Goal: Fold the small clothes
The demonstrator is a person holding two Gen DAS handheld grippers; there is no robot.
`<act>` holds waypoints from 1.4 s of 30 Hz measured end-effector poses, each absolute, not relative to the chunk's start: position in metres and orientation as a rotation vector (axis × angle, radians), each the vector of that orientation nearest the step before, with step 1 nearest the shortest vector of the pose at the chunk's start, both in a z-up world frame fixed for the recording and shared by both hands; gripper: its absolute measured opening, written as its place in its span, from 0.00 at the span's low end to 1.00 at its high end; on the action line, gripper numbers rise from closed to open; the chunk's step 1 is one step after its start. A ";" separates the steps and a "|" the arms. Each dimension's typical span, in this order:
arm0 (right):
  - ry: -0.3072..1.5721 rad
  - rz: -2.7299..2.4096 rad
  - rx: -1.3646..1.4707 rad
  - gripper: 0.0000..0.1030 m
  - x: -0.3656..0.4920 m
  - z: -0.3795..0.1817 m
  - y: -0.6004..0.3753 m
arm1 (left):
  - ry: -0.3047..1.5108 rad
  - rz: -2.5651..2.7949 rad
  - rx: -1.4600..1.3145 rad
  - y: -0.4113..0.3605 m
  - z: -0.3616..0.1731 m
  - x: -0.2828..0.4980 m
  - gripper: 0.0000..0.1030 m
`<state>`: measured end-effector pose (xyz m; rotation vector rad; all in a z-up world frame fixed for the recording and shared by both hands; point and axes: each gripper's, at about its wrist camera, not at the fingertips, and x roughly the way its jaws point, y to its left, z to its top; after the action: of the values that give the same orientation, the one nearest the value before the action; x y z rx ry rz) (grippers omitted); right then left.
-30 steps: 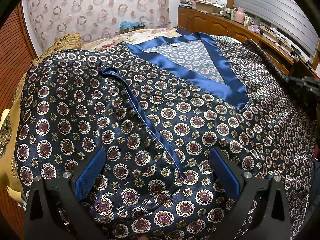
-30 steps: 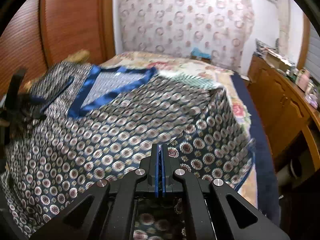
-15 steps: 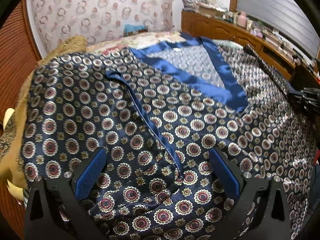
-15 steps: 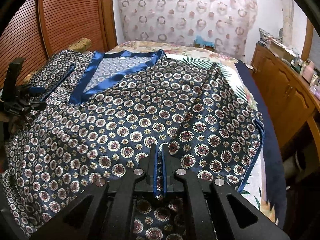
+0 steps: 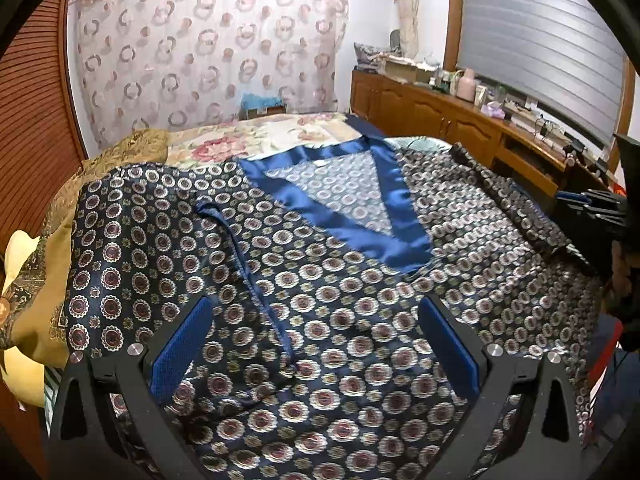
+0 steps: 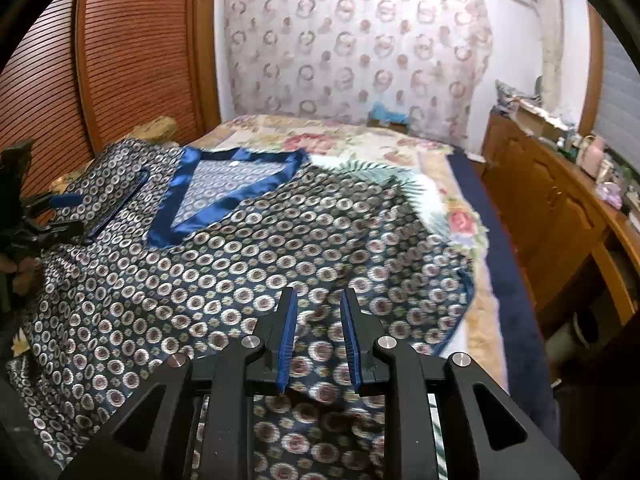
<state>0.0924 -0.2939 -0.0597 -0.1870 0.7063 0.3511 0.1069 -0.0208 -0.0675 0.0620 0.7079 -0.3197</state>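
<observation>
Floral bedspread (image 6: 360,140), cream with pink roses, covering the bed. Sheer curtain (image 5: 208,60) printed with brown rings, hung across the far wall. Slatted reddish-brown wooden door (image 6: 140,48) at the left side. Long wooden sideboard (image 5: 440,116) under a grey roller blind (image 5: 540,40), its top crowded with bottles and small clutter. Gold patterned cushion (image 5: 36,280) at the bed's left edge.

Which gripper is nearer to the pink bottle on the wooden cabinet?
The right gripper. It is over the robe's side next to the cabinet bearing the bottle; the left gripper is at the far side.
</observation>
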 end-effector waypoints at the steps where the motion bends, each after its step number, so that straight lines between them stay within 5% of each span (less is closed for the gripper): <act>1: 0.701 0.341 -0.181 0.22 0.091 -0.059 -0.298 | 0.699 -0.317 0.064 -0.023 -0.066 0.104 1.00; 12: 0.706 0.257 -0.126 0.22 0.091 -0.061 -0.324 | 0.674 -0.344 0.125 -0.054 -0.070 0.083 1.00; 19: 0.756 0.241 -0.121 0.49 0.102 -0.072 -0.334 | 0.678 -0.388 0.120 -0.068 -0.072 0.074 1.00; 33: 0.879 0.219 -0.101 0.49 0.132 -0.090 -0.339 | 0.693 -0.413 0.123 -0.078 -0.077 0.068 1.00; 36: 0.874 0.230 -0.127 0.40 0.135 -0.090 -0.334 | 0.693 -0.411 0.122 -0.078 -0.078 0.068 1.00; 42: 0.867 0.262 -0.152 0.05 0.135 -0.089 -0.334 | 0.690 -0.402 0.110 -0.072 -0.078 0.068 1.00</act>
<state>0.1346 -0.3345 -0.0886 -0.1517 0.8669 0.2625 0.0678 -0.0718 -0.0779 0.1104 0.6904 -0.4023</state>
